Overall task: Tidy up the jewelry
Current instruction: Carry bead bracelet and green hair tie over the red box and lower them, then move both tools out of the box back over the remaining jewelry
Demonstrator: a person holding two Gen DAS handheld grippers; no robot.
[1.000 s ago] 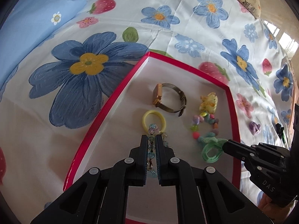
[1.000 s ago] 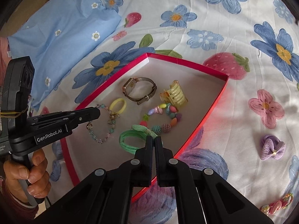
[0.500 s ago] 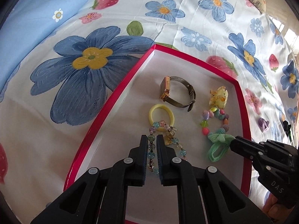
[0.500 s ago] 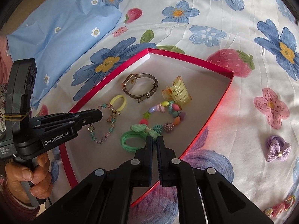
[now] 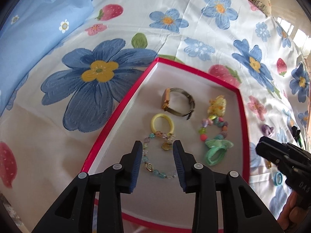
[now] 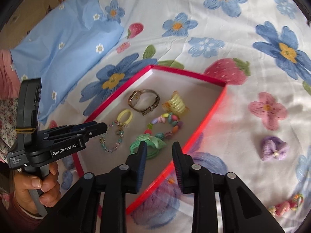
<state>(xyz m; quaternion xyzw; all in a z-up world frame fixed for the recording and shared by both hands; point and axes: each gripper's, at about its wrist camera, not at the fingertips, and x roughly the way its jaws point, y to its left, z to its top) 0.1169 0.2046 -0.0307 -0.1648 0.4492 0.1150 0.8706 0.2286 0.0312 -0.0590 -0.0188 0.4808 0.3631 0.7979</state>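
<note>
**Ana:** Jewelry first, from the left: the beaded bracelet [image 5: 155, 155] lies flat on the floor of the red box [image 5: 120, 104], seen between the tips of the left gripper [image 5: 156, 153]. Its jaws are opening, and the pads press on nothing.

**Ben:** So it lies loose in the box. And the next piece along?

**Ana:** The green scrunchie [image 6: 147, 145] also lies in the box, just beyond the right gripper [image 6: 158, 152]. Those jaws are opening too, with nothing clamped.

**Ben:** Both sets of tongs stand parted and empty, then. What is left outside the box?

**Ana:** The purple bow [image 6: 274, 148] sits on the floral sheet [image 6: 233, 38], past the box's right wall. A pink beaded piece [image 6: 285, 207] lies further right and nearer the camera.

**Ben:** Which hand is nearer?

**Ana:** The right one, plainly; the bow lies to its right and a little ahead. The left gripper would have to cross the whole box. The bow's long axis seems to run roughly across the right wrist view, so the wrist may need some roll.
</note>
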